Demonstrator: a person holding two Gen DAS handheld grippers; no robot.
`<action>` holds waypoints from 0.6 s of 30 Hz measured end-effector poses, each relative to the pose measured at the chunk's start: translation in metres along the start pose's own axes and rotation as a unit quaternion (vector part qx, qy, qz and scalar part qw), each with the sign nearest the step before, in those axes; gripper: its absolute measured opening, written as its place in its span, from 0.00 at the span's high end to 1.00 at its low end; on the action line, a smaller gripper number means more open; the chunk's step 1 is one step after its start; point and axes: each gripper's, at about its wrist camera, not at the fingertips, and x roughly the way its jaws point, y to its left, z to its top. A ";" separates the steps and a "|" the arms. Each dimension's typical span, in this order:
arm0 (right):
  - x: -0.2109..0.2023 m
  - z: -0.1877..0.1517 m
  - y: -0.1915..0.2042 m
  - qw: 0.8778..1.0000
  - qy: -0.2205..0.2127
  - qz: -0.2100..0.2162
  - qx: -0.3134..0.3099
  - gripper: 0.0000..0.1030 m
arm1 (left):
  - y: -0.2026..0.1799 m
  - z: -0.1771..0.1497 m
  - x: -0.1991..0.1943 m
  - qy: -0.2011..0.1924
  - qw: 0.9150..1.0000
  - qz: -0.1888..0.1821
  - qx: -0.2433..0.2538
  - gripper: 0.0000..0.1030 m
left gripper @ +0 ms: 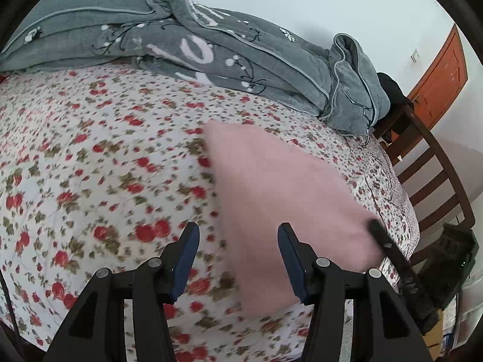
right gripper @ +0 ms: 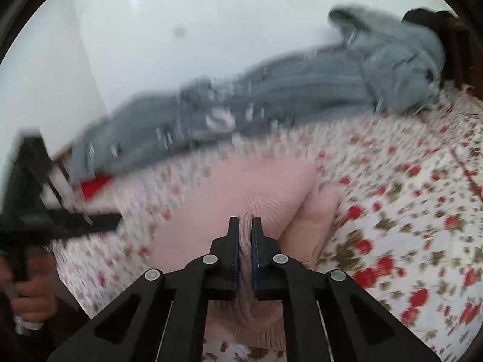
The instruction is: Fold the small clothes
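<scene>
On floral bedsheet (left gripper: 90, 157): pink ribbed knit garment (right gripper: 241, 187), folded over, bunched between clenched right gripper (right gripper: 244, 223); left gripper (left gripper: 238, 232) released, empty.

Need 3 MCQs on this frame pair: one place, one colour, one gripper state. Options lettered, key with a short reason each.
1. Where does the grey blanket lie?
A. along the far side of the bed, by the wall
B. on the floor
C. over the chair

2. What colour is the garment being folded?
A. blue
B. pink
C. yellow

3. How does the right gripper stand?
A. wide open above the bedsheet
B. shut on nothing
C. shut on a bunched part of the pink garment

Key: 1 A, it is heaped between the floral bedsheet and the pale wall. 2 B, the knit cloth is pale pink in both views. 3 C, pink fabric is pinched and puckered between the nearly closed jaws, while the left gripper stands open with nothing between its fingers.
</scene>
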 end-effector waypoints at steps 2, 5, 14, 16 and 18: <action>-0.002 -0.014 -0.014 1.000 0.002 -0.017 0.017 0.94 | 0.004 -0.004 0.004 0.004 1.000 -0.011 -0.003 0.50; 0.024 -0.038 -0.034 0.996 0.049 -0.064 0.035 0.95 | -0.004 -0.014 0.020 0.029 0.999 -0.041 0.018 0.50; 0.025 -0.029 -0.008 0.992 0.038 -0.115 -0.042 0.93 | -0.024 -0.075 0.041 0.076 0.989 -0.044 0.121 0.45; 0.021 -0.025 -0.009 0.993 0.045 -0.106 -0.030 0.91 | -0.031 -0.082 0.043 0.070 0.987 -0.031 0.138 0.45; 0.013 -0.022 -0.013 0.995 0.050 -0.085 -0.010 0.84 | -0.040 -0.086 0.045 0.064 0.985 -0.015 0.159 0.45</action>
